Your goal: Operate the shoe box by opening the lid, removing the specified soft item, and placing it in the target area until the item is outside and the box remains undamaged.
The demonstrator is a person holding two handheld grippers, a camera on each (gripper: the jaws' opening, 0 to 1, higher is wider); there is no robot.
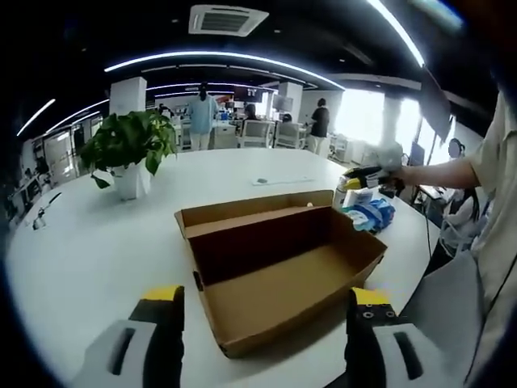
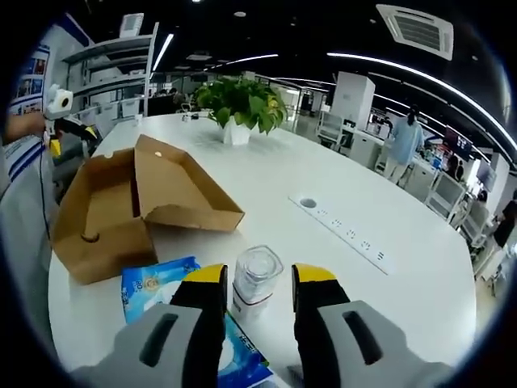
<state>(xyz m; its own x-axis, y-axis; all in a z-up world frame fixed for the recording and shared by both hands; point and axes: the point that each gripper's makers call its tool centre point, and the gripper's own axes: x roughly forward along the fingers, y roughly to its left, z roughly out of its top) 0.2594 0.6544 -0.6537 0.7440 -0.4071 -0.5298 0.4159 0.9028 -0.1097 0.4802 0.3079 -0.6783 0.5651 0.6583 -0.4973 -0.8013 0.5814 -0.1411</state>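
The brown cardboard shoe box (image 1: 283, 271) lies open on the white table, lid folded back, and its inside looks bare. My left gripper (image 1: 267, 297) stands open just in front of the box's near corner. A soft blue packet (image 1: 369, 214) lies on the table to the right of the box. In the right gripper view the same blue packet (image 2: 157, 287) lies partly under my right gripper (image 2: 260, 276), which is open. A small clear jar (image 2: 257, 283) stands between or just past its fingertips. The box (image 2: 121, 202) sits to the left there.
A potted plant (image 1: 129, 149) stands at the back left of the round table (image 1: 97, 242). A white power strip (image 2: 343, 230) lies on the table past the jar. A person's arm (image 1: 440, 171) reaches in from the right. Desks and other people fill the far room.
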